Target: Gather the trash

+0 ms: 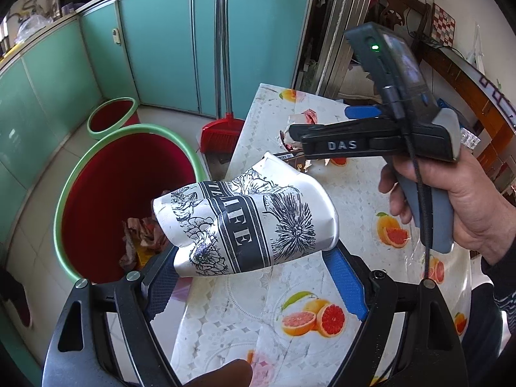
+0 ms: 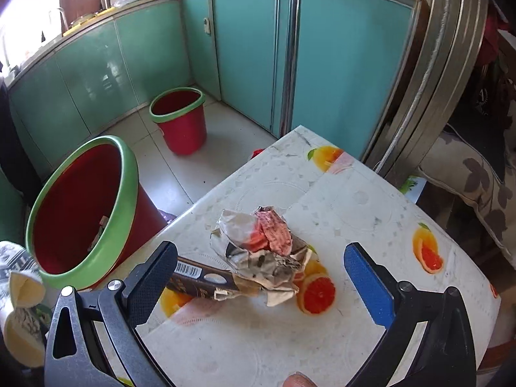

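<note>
A crushed white paper cup (image 1: pixel 248 222) with black flower print hangs above the table edge, by the big red bucket (image 1: pixel 129 200). My left gripper (image 1: pixel 251 254) is shut on it, pads wide apart on its sides. The cup also shows at the left edge of the right wrist view (image 2: pixel 19 290). My right gripper (image 2: pixel 259 248) stands open over the table, a hand around its grip. A crumpled paper wrapper (image 2: pixel 264 258) and a dark brown packet (image 2: pixel 200 280) with a barcode lie between its fingers, untouched. In the left wrist view the right gripper (image 1: pixel 319 121) points left above that pile.
The table (image 2: pixel 354 200) has a fruit-print cloth. The big bucket (image 2: pixel 87 209), green-rimmed, stands on the floor at the table's left and holds crumpled trash. A smaller matching bucket (image 2: pixel 180 119) stands farther back. A red broom (image 1: pixel 222 129) leans on teal cabinets (image 1: pixel 161 48).
</note>
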The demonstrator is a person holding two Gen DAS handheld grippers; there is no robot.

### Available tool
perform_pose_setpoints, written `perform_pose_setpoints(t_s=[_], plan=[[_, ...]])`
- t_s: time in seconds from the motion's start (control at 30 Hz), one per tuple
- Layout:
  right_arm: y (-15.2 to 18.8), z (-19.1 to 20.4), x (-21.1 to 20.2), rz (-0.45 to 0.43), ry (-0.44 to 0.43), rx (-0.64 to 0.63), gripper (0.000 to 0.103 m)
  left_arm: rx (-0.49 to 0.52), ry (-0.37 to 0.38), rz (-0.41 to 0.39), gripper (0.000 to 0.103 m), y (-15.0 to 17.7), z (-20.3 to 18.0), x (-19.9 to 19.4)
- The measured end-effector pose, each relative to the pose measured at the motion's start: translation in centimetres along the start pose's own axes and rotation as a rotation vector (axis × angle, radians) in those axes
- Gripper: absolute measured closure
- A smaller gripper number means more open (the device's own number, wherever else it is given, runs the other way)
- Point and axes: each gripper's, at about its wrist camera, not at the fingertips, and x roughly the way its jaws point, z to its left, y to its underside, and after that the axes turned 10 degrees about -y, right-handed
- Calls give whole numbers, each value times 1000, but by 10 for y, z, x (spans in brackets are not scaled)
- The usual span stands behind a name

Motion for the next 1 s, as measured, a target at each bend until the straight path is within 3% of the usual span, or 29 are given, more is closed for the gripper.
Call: perform_pose_setpoints(t_s=[0.17, 0.2, 0.27, 0.3, 0.33, 0.67, 1.0], plan=[[-4, -7, 30, 65, -11, 52, 0, -14, -1, 4, 18, 0, 6, 2], [-4, -9, 33, 72, -17, 59, 4, -19, -1, 5, 18, 0, 7, 3], [-3, -12, 40, 88, -15, 61, 28, -34, 1, 7, 18, 0, 9, 5], [-2, -14, 43, 98, 8, 58, 50, -39, 3, 7, 18, 0, 10, 6], [-2, -15, 44, 100, 15, 64, 53, -42, 4, 8, 18, 0, 10, 6], [3, -34, 29, 56, -4, 131, 61, -44, 9, 2, 18, 0, 11, 7], [1, -50, -48, -60, -9, 177, 61, -46, 15, -27, 18, -6, 11, -2]])
